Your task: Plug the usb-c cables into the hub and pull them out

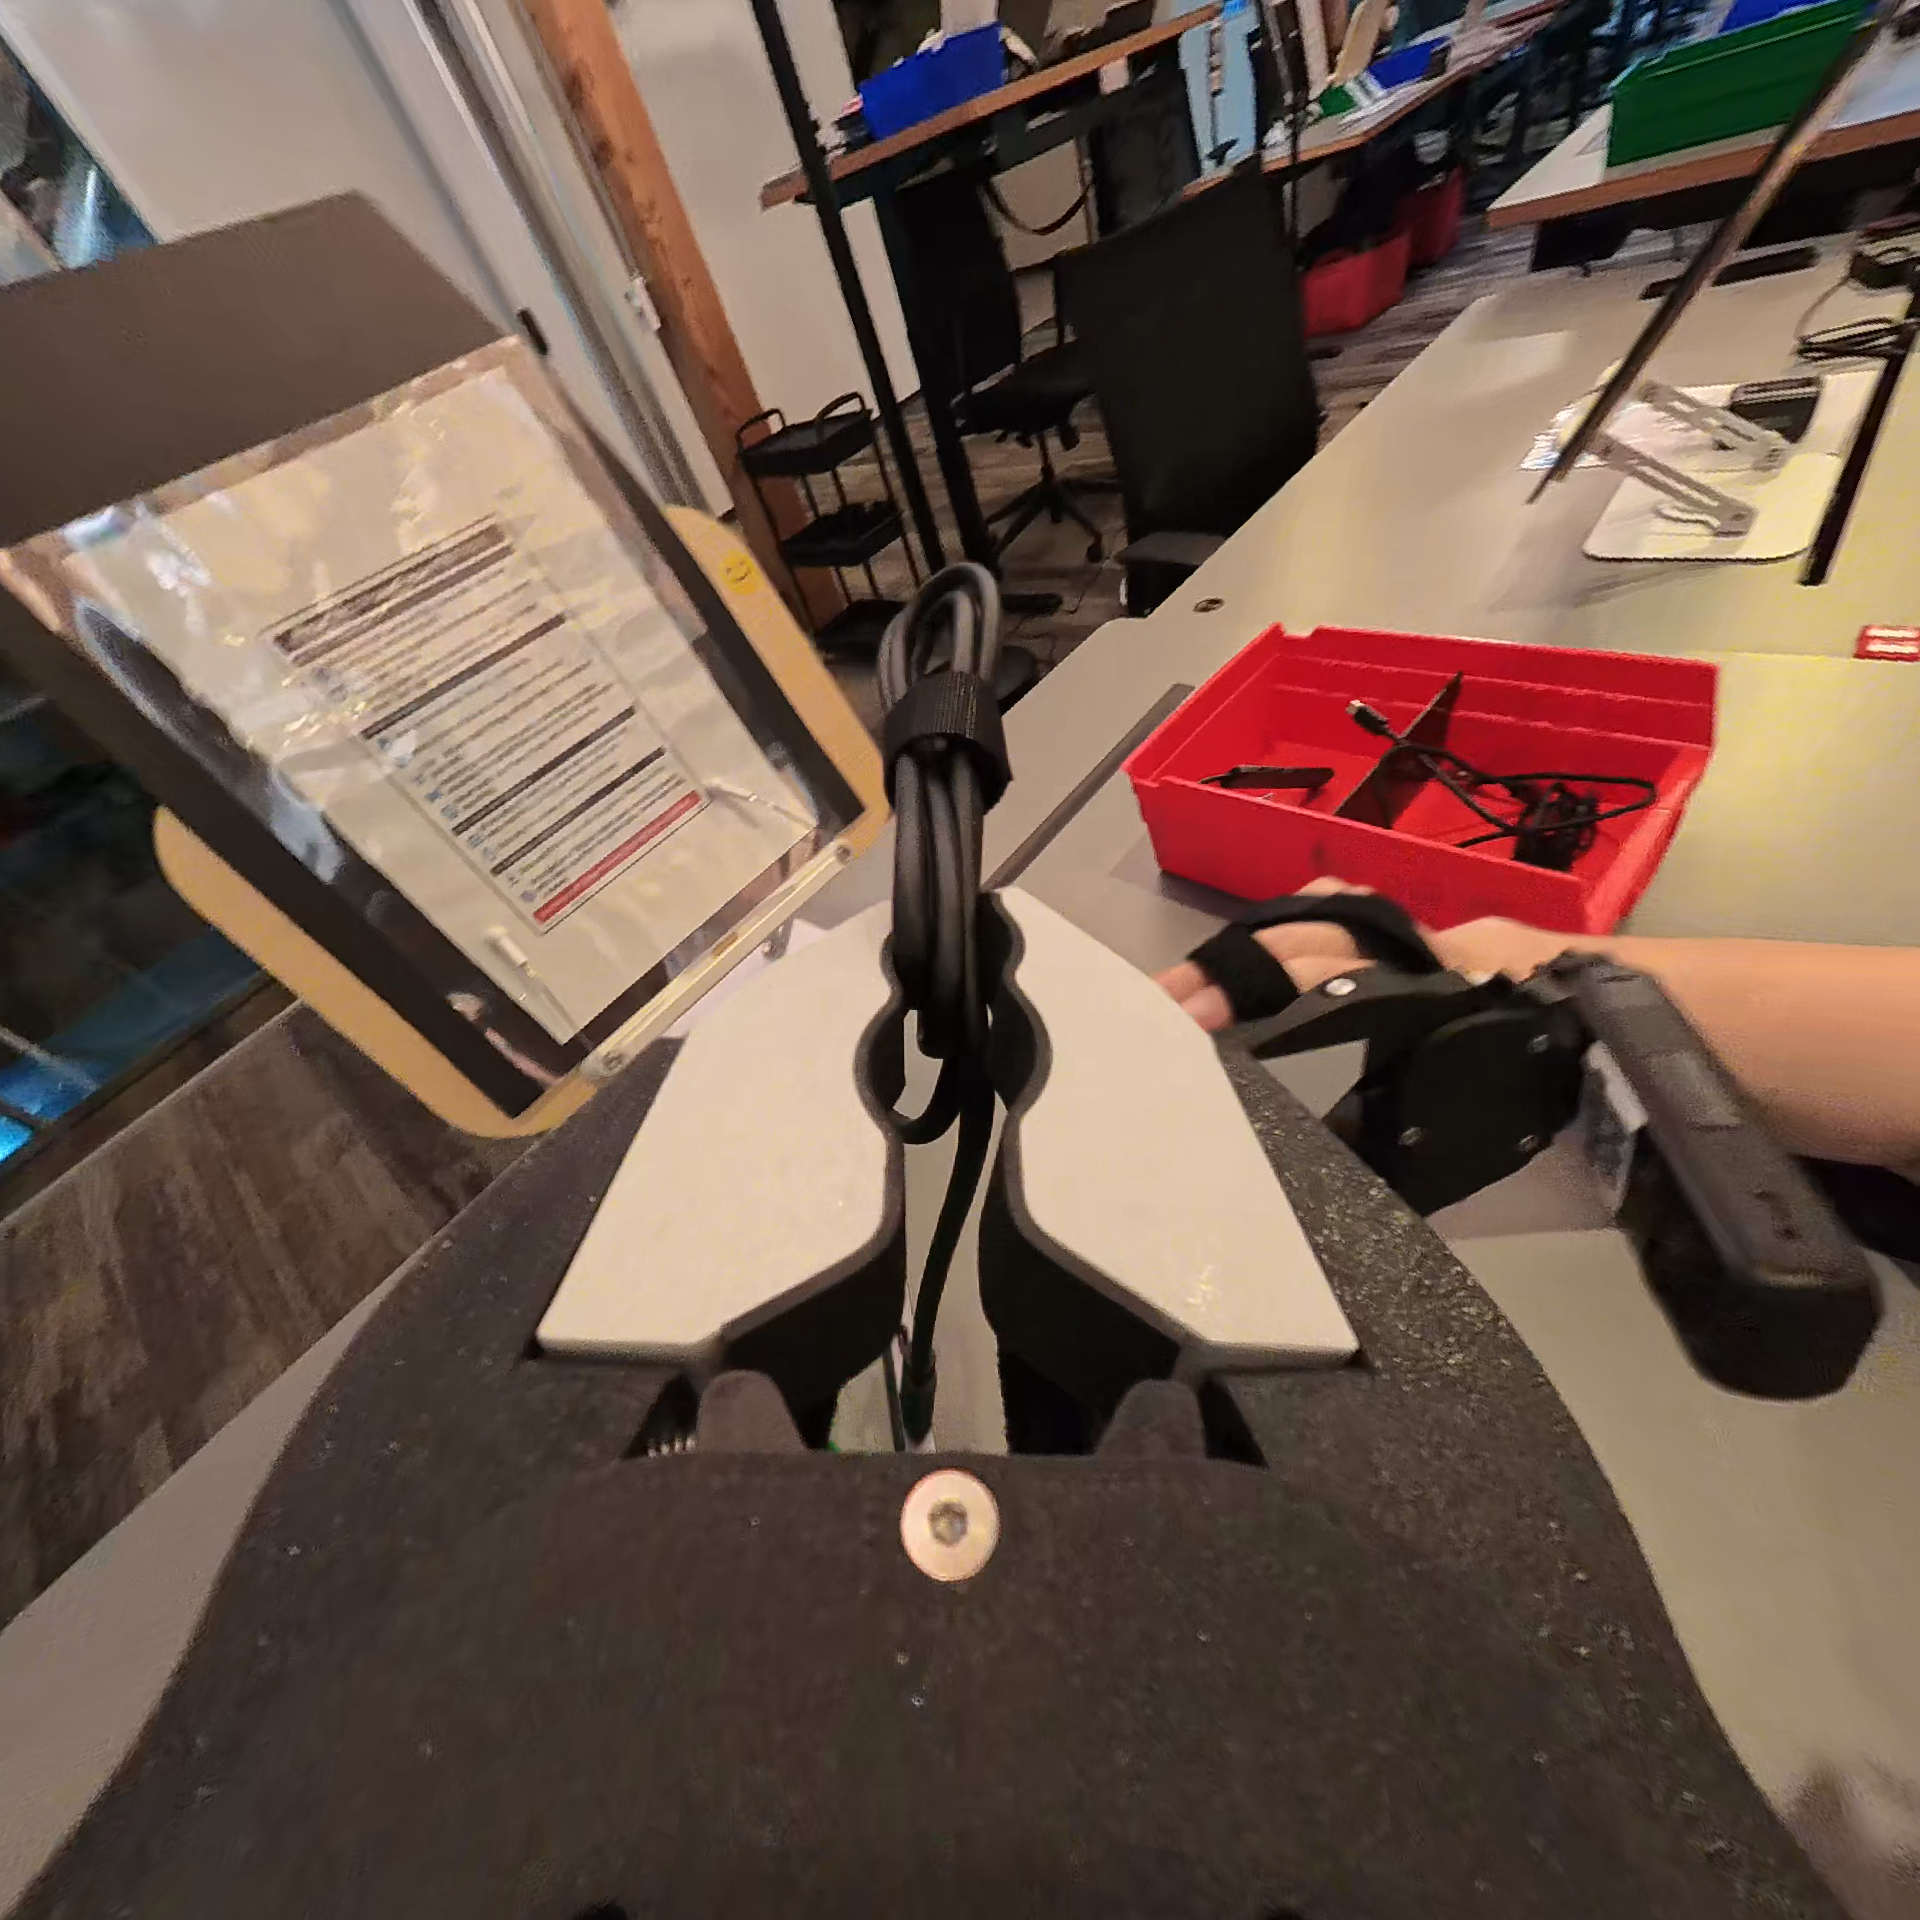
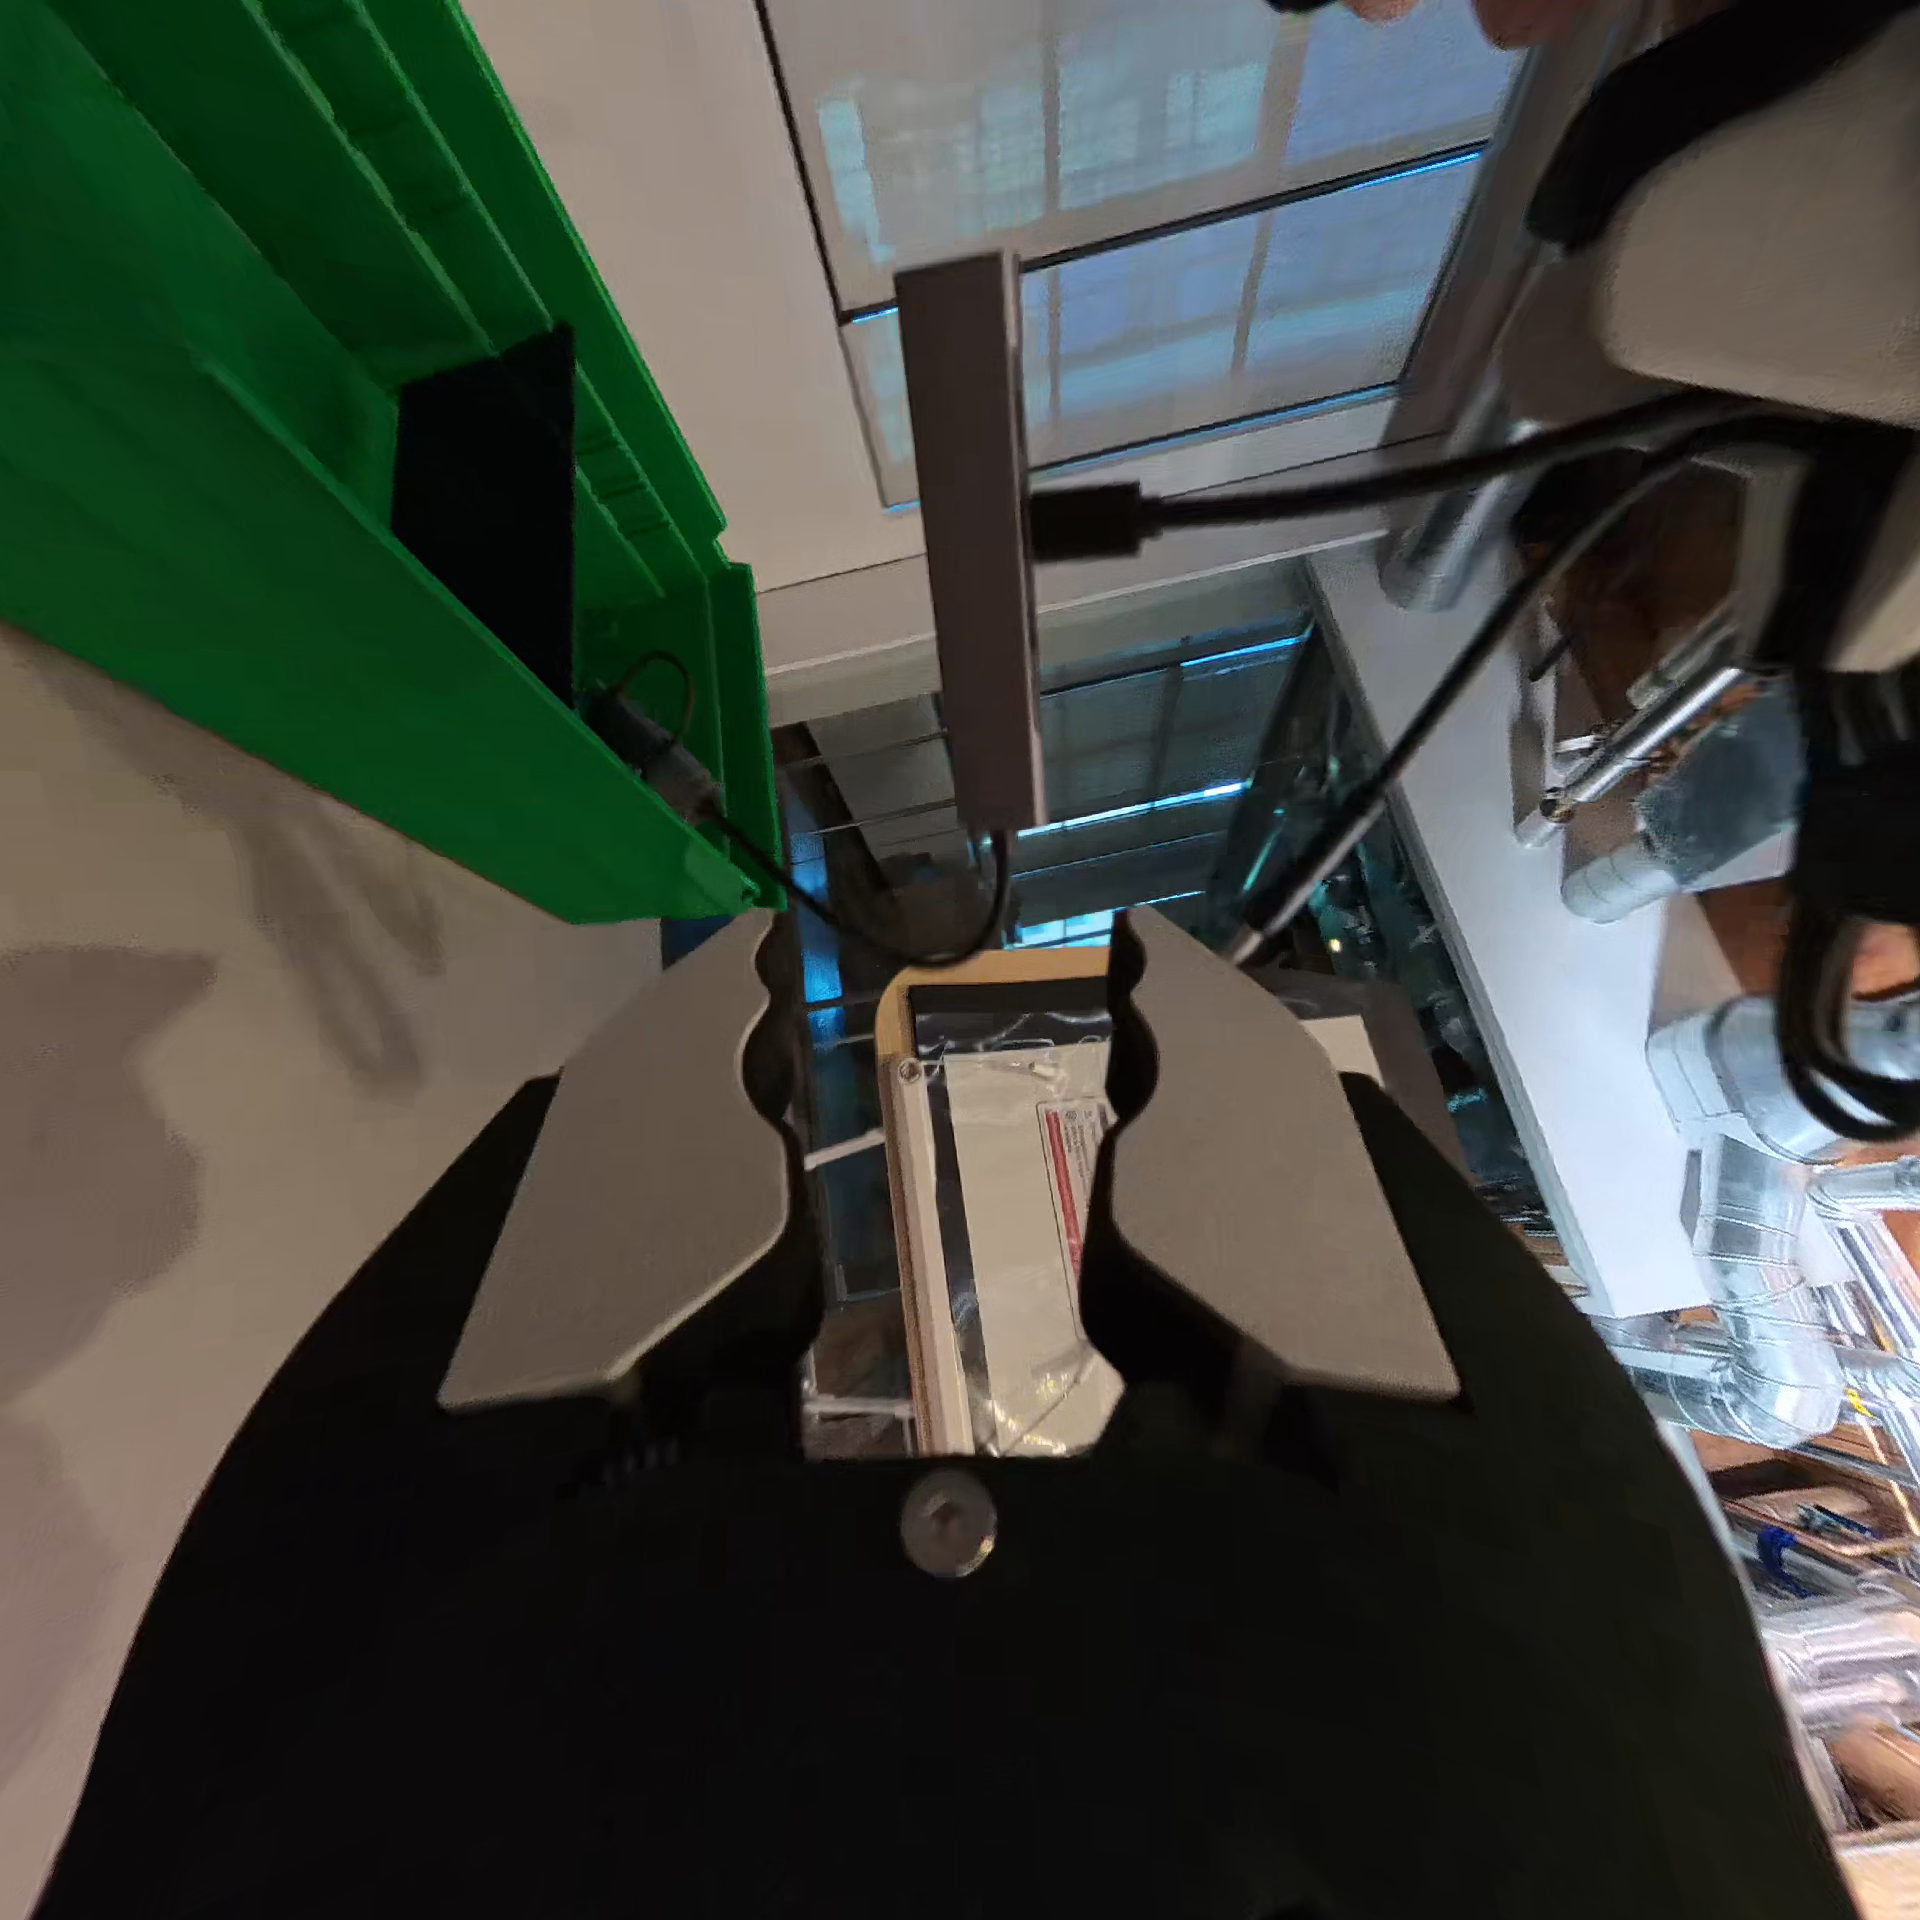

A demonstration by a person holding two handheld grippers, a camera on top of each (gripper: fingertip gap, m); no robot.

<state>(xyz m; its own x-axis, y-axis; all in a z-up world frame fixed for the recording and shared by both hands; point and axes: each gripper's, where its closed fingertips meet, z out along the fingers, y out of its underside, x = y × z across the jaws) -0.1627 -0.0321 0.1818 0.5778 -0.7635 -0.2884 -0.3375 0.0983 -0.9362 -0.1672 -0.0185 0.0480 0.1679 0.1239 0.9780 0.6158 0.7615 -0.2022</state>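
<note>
Sign stand [image 1: 436,727]: a clear-fronted holder with a printed sheet is leaning at the far left of the left wrist view.
Left gripper [image 1: 948,935]: its claw is clenching on a bundled black cable [image 1: 940,790], a strap binding the coil above the fingertips and one loose strand trailing down between the fingers.
Red tray [image 1: 1382,862]: it is sitting on the grey table [image 1: 1455,520] to the right, holding a few loose black cables in its compartments.
Green bin [image 2: 312,520]: it is filling the left of the right wrist view.
Right gripper [image 2: 940,935]: its claw is standing released, holding nothing.
Hub [image 2: 977,540]: the grey bar is hanging beyond the parted fingers, a thin lead looping from its near end.
USB-C plug [image 2: 1091,520]: it is sitting against the hub's right edge; whether fully seated cannot be told.
Risk: the hub, seemingly unsupported, is likely to swing or twist under any pull, and the bundled coil's weight is likely to drag the plug askew.
</note>
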